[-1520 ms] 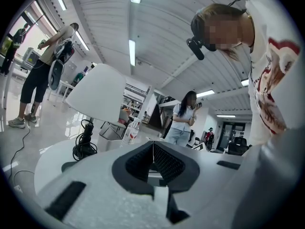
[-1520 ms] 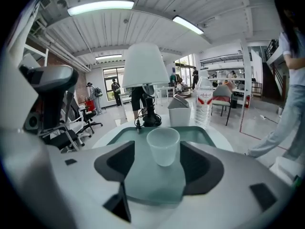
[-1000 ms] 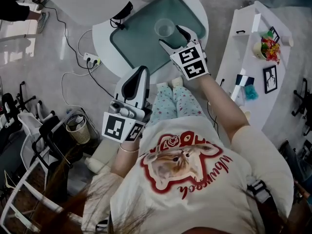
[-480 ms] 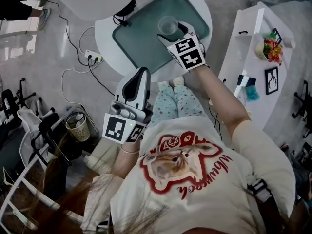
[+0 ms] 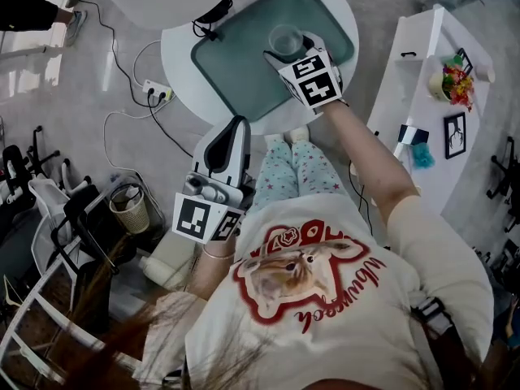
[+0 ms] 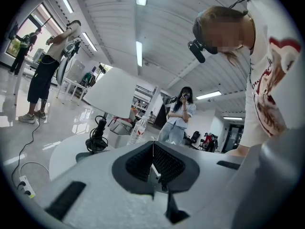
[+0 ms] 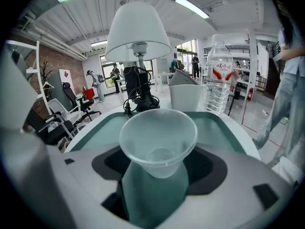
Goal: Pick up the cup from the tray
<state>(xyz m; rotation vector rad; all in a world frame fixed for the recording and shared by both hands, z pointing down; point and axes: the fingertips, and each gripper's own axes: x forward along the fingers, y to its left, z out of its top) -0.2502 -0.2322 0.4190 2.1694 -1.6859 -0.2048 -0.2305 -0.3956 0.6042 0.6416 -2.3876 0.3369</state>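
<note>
We locate the cup point(image 7: 158, 140), clear plastic and upright, on the teal tray point(image 5: 223, 67), a little right of the tray's middle in the head view. The right gripper point(image 5: 289, 49) stands with its jaws apart, one on either side of the cup's lower body. The gap between them is wider than the cup's base, and the cup wall shows no deformation, so we read this claw as released. We cannot confirm contact on either side.

Bare tray surface lies left of the cup and ahead of it up to the far rim. Along that rim stand a lamp point(image 7: 137, 32) with a coil of black cable point(image 7: 138, 97) at its foot, a white container point(image 7: 186, 97) and a water bottle point(image 7: 219, 75), all well apart from the cup. The tray's near corner lies close to the near edge of the round white table point(image 5: 175, 51).

The left gripper point(image 5: 236, 128) hangs off the table, beside the person's lap and well apart from the tray. Its jaws are pressed together with nothing between them.

A white shelf unit point(image 5: 422, 96) stands right of the table, with open floor between
</note>
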